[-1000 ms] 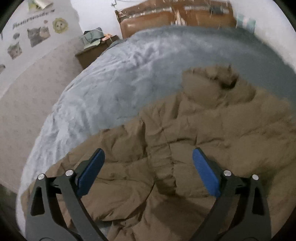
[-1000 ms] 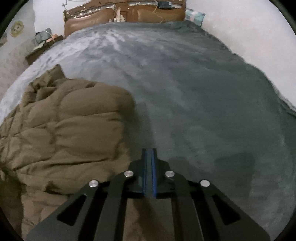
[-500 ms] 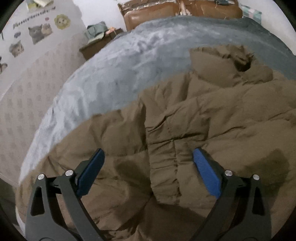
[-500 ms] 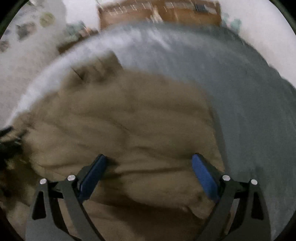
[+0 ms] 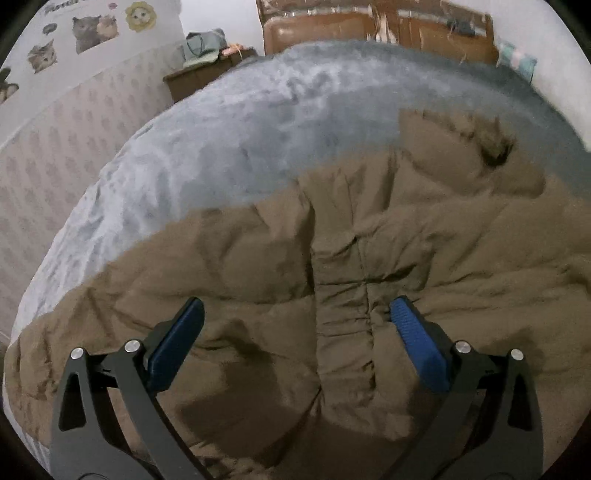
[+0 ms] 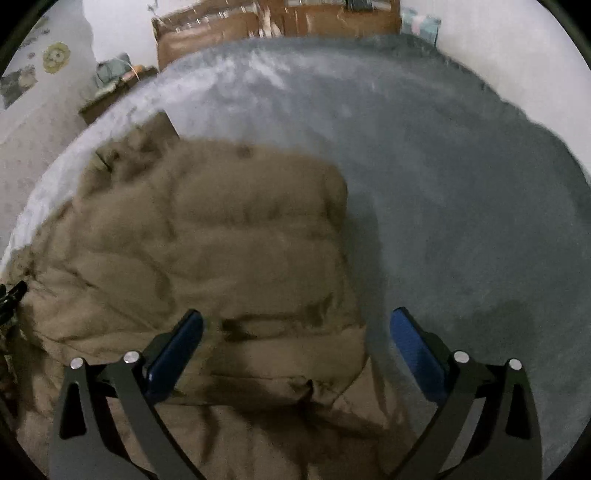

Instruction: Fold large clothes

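Swinging left, my right gripper (image 6: 295,347) has just gone from pinched tight to spread wide, and it now hangs over the jacket's right edge instead of bare bedding. Nothing is between its blue pads (image 6: 413,350); they stand clear above the fabric, one over padding, the other over the blanket (image 6: 461,206). My left gripper (image 5: 295,339) has dipped closer to the cloth and the hood has slid further up its view.

That left one is just as wide, jaws straddling the gathered seam that runs up the middle of the quilted brown jacket (image 5: 369,240), holding nothing. Whether its pads brush the padding I can't tell from here; they look just above it.

Jacket's lying spread on the grey-blue blanket, on the near part of the bed, nearer the left side. Its long axis runs away from me toward the headboard (image 5: 369,33): fur-trimmed hood (image 5: 491,147) at the far end, lower body down toward my hands. In my right view the right side looks already doubled over, a thick rounded slab with a clean edge against the blanket.

Why both wide open? This thing is bulky, so I reckon I need a full spread to bite a fat fold of padding. Left is placed near the centre line, right at the outer edge, which to me reads as setting up the next fold across the body. Puffy stuff tends to spring back, I'd guess.
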`<action>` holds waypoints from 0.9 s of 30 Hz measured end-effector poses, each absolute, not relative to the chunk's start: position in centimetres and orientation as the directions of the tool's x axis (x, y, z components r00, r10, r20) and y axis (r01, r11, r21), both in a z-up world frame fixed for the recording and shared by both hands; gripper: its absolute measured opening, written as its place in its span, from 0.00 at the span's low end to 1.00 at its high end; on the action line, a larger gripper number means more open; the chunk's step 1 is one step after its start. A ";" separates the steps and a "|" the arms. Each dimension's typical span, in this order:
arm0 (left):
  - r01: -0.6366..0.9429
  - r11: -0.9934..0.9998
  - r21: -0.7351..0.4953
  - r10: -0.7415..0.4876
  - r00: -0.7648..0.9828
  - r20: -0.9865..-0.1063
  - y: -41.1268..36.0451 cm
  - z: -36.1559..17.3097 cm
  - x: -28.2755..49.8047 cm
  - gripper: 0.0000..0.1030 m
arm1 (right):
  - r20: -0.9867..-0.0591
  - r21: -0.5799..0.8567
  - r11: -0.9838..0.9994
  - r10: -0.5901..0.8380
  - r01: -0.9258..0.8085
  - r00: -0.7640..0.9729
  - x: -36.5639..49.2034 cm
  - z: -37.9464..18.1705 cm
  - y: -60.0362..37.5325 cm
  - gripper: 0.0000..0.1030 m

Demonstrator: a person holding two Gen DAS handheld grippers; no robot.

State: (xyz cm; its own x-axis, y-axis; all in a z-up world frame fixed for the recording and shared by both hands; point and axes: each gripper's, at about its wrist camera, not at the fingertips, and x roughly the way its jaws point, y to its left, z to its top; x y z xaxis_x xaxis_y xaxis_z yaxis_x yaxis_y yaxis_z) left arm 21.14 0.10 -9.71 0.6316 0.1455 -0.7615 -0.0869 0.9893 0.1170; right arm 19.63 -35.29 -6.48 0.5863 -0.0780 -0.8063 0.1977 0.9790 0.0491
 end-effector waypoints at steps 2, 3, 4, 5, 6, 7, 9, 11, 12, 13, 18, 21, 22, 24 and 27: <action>-0.073 0.992 0.098 0.122 0.663 -0.739 0.0 -7.7 20.7 0.97 | -0.781 0.075 0.979 -0.061 0.191 0.621 19.9 -4.6 -34.5 0.98; -0.064 0.994 0.089 0.109 0.672 -0.732 -0.3 -7.1 20.8 0.97 | -0.766 0.103 0.977 -0.042 0.187 0.641 20.0 -3.6 -34.0 0.98; -0.051 0.996 0.077 0.091 0.681 -0.726 -0.9 -6.4 21.0 0.97 | -0.756 0.130 0.975 -0.022 0.183 0.654 20.2 -3.0 -33.4 0.98; -0.042 0.997 0.068 0.079 0.682 -0.727 -1.5 -6.1 21.2 0.97 | -0.745 0.163 0.973 0.013 0.162 0.667 20.5 -2.5 -32.4 0.98; -0.035 0.998 0.057 0.066 0.679 -0.731 -2.1 -6.0 21.5 0.97 | -0.742 0.170 0.975 0.032 0.142 0.670 21.0 -2.5 -31.9 0.98; -0.028 0.999 0.039 0.048 0.675 -0.736 -3.1 -6.2 21.8 0.97 | -0.742 0.159 0.981 0.043 0.113 0.669 21.4 -2.6 -30.9 0.98; -0.002 1.000 0.030 0.024 0.671 -0.741 -5.2 -7.1 22.8 0.97 | -0.744 0.118 0.990 0.038 0.075 0.667 22.0 -3.4 -29.7 0.98; 0.016 0.998 0.065 0.037 0.682 -0.730 -6.8 -8.1 23.1 0.97 | -0.764 0.088 0.994 0.029 0.059 0.645 23.8 -4.7 -28.9 0.98; 0.029 0.997 0.075 0.034 0.692 -0.721 -7.6 -8.8 23.0 0.97 | -0.773 0.084 0.995 0.027 0.059 0.634 24.2 -5.1 -29.0 0.98; 0.036 0.996 0.076 0.030 0.694 -0.720 -8.4 -9.8 23.2 0.97 | -0.776 0.084 0.995 0.028 0.059 0.631 24.3 -5.4 -29.1 0.98; 0.022 0.995 0.092 0.056 0.643 -0.763 -9.4 -12.6 24.9 0.97 | -0.777 0.077 0.997 0.042 0.029 0.628 25.4 -7.4 -30.1 0.98; 0.017 0.991 0.130 0.089 0.641 -0.762 -9.9 -13.1 25.6 0.97 | -0.782 0.054 0.998 0.031 0.017 0.622 25.9 -8.7 -30.5 0.98; 0.018 0.988 0.153 0.105 0.646 -0.756 -10.1 -13.2 25.8 0.97 | -0.787 0.047 0.999 0.022 0.024 0.616 26.2 -9.0 -30.7 0.98; 0.016 0.984 0.177 0.125 0.649 -0.750 -10.1 -13.2 25.9 0.97 | -0.793 0.084 0.994 0.023 0.071 0.609 26.8 -9.6 -31.3 0.98; -0.003 0.991 0.137 0.108 0.630 -0.769 -9.1 -13.1 26.1 0.97 | -0.800 0.050 0.994 -0.016 0.093 0.600 26.9 -9.9 -30.7 0.98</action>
State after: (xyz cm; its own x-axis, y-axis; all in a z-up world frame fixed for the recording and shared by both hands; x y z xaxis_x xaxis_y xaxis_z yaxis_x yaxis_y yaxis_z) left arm 26.10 -9.08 -13.08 0.6298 0.1081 -0.7692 -0.0031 0.9906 0.1366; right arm 26.93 -30.68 -9.93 0.6000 -0.0161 -0.7999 0.0928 0.9945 0.0496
